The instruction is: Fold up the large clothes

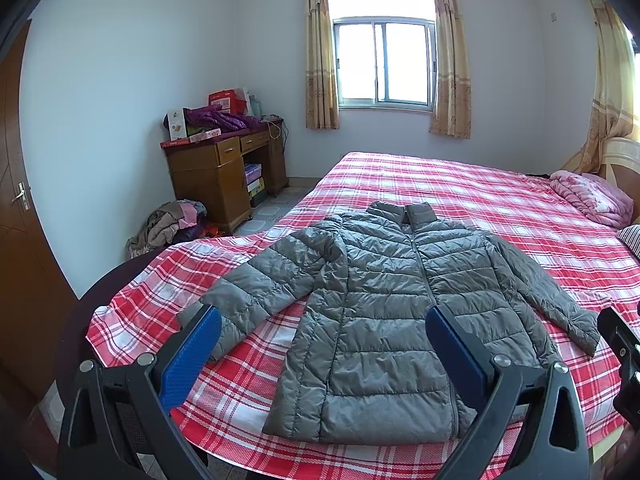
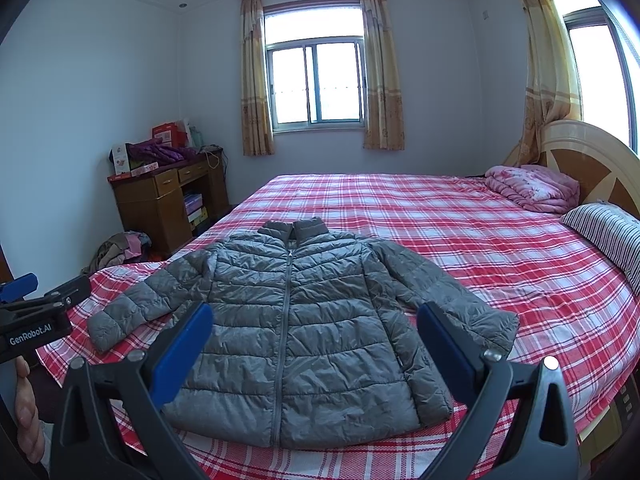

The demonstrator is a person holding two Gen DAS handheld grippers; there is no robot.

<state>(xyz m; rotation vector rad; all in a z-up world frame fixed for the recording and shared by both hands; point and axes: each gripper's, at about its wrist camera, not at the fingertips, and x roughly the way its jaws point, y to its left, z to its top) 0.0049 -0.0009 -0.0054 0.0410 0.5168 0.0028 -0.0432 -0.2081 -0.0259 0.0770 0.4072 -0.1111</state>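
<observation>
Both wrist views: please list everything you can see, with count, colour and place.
jacket: 1, grey, flat on the bed, zipped, sleeves spread
bed: 1, red and white checked sheet
quilt: 1, pink, folded near the headboard
pillow: 1, striped, right edge of the bed
desk: 1, brown wood, left wall, boxes and purple clothing on top
clothes pile: 1, mixed colours, floor beside the desk
window: 1, far wall, beige curtains
door: 1, brown, far left
left gripper: 1, black with blue pads, open
right gripper: 1, same colours, open

White walls, curtained window, wooden desk
</observation>
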